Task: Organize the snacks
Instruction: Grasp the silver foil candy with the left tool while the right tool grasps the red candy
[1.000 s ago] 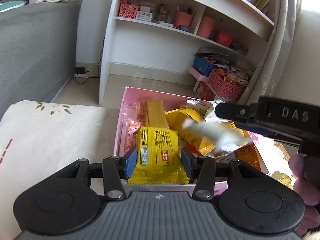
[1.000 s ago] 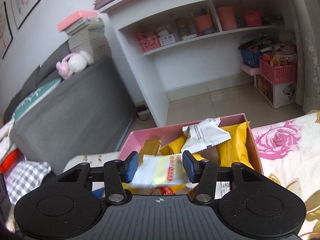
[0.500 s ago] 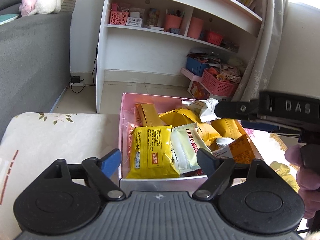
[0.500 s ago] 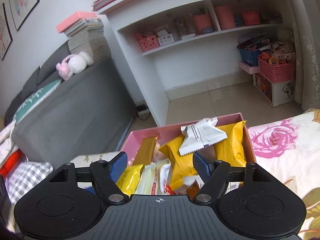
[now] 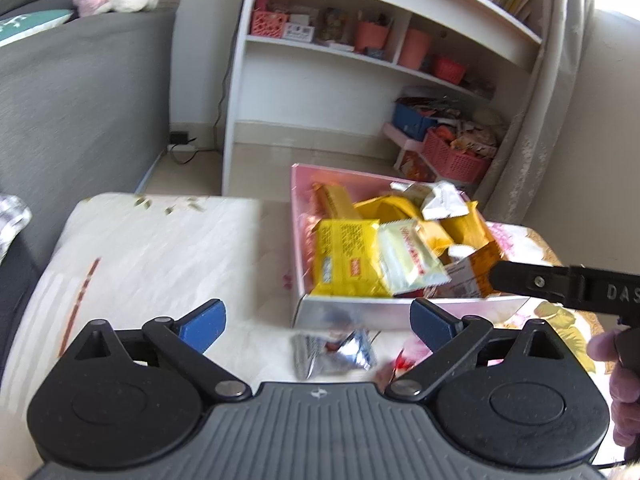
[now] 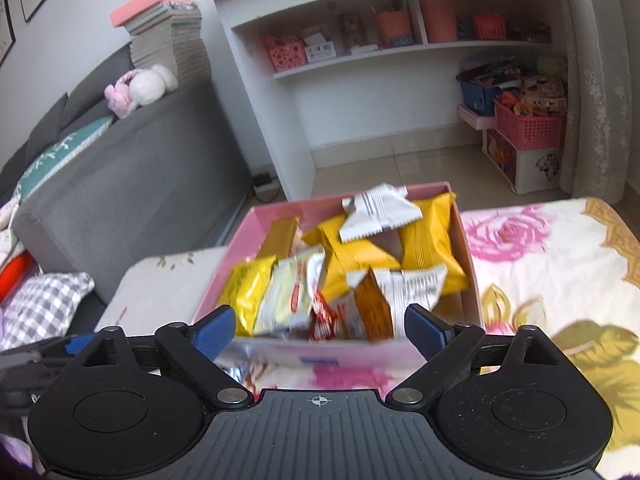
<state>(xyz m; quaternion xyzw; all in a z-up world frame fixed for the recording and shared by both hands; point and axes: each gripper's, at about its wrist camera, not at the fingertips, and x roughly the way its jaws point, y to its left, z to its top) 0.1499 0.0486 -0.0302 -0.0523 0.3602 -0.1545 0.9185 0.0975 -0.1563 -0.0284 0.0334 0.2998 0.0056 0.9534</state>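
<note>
A pink box (image 5: 298, 248) on the flowered bedspread holds several snack packets; it also shows in the right wrist view (image 6: 236, 248). A yellow packet (image 5: 346, 254) and a pale cream packet (image 5: 408, 256) lie at its near end. A silver packet (image 5: 332, 350) lies on the cloth in front of the box. My left gripper (image 5: 318, 320) is open and empty, short of the box. My right gripper (image 6: 318, 326) is open and empty at the box's near wall; it also shows in the left wrist view (image 5: 560, 284).
A white shelf unit (image 6: 360, 64) with pink baskets stands behind the box. A grey sofa (image 5: 72, 92) is at the left. Pink storage baskets (image 6: 528, 128) and a curtain (image 5: 540, 120) are at the right. A checked pillow (image 6: 40, 308) lies at left.
Both grippers opened and dropped their packets, yellow from the left and cream from the right, into the box. Both have since pulled back from the box, the left one also swinging left.
</note>
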